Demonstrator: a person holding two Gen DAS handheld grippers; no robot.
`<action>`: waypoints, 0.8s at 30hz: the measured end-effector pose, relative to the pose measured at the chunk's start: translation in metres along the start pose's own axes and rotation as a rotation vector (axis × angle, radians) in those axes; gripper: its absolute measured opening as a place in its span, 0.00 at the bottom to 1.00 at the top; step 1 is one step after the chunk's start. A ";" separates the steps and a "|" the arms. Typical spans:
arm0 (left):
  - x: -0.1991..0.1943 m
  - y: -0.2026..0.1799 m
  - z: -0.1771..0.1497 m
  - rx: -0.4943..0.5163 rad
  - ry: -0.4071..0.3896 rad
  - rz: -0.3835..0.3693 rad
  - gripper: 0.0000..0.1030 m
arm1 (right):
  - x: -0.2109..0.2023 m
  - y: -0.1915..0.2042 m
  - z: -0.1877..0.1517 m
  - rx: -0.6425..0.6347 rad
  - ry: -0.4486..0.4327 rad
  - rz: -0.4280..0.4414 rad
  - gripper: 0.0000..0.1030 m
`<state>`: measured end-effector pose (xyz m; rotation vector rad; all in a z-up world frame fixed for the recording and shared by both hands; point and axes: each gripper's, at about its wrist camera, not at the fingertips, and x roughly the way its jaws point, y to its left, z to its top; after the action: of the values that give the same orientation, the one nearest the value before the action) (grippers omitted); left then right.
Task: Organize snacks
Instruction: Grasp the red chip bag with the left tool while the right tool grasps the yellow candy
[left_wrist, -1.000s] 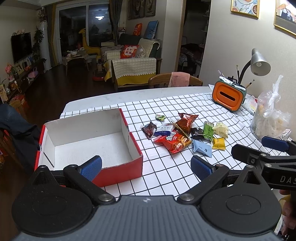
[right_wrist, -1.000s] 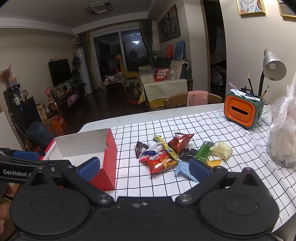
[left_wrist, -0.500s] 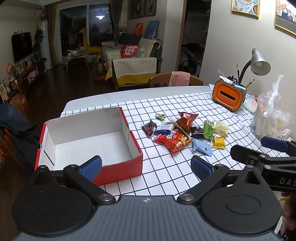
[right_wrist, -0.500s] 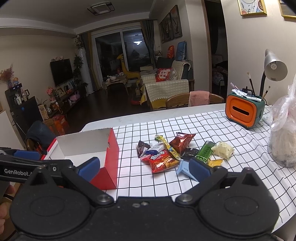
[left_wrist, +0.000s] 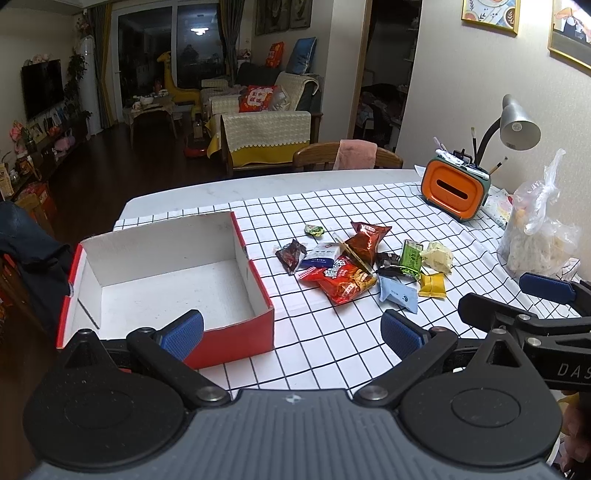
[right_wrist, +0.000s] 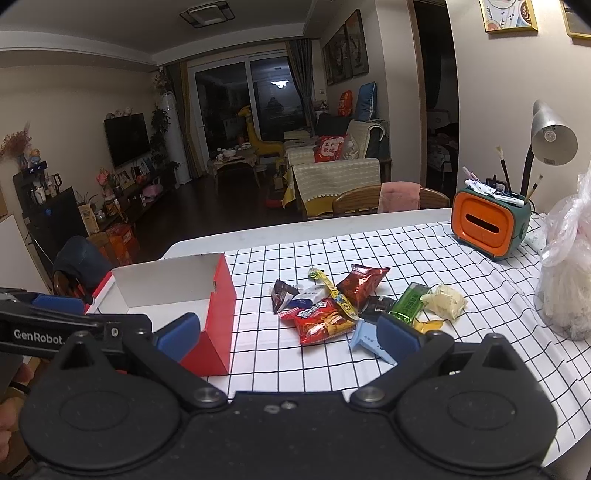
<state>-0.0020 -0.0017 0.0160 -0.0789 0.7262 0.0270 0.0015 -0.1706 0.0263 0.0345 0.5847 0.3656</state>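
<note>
An open red box (left_wrist: 236, 341) with a white inside stands at the left of the checked tablecloth, and nothing lies in it; its red side (right_wrist: 219, 317) shows in the right wrist view. Several snack packets lie in a heap in the middle: a large red chip bag (left_wrist: 343, 280) (right_wrist: 321, 319), a dark red bag (left_wrist: 367, 238), a green packet (left_wrist: 412, 256), a pale blue packet (left_wrist: 399, 293) and a yellow one (left_wrist: 432, 284). My left gripper (left_wrist: 291, 330) hovers open over the box's near corner. My right gripper (right_wrist: 288, 334) hovers open short of the heap. Neither holds anything.
An orange and green pen holder (left_wrist: 456, 190) and a grey desk lamp (left_wrist: 517, 123) stand at the far right. A tied clear plastic bag (left_wrist: 535, 236) sits at the right edge. A wooden chair (left_wrist: 347, 158) stands behind the table.
Both grippers have drifted slightly forward and up; box and snacks sit a little lower in view. Nothing was taken hold of.
</note>
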 end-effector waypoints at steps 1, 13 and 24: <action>0.003 -0.002 0.002 0.000 0.003 -0.001 1.00 | 0.001 -0.002 0.000 0.000 0.002 -0.001 0.99; 0.055 -0.033 0.019 0.001 0.079 0.010 1.00 | 0.032 -0.054 0.006 0.026 0.069 0.001 0.97; 0.125 -0.064 0.038 0.005 0.167 0.032 1.00 | 0.100 -0.123 0.001 0.011 0.232 0.026 0.87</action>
<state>0.1204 -0.0624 -0.0347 -0.0656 0.8941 0.0498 0.1190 -0.2505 -0.0431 0.0106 0.8159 0.3949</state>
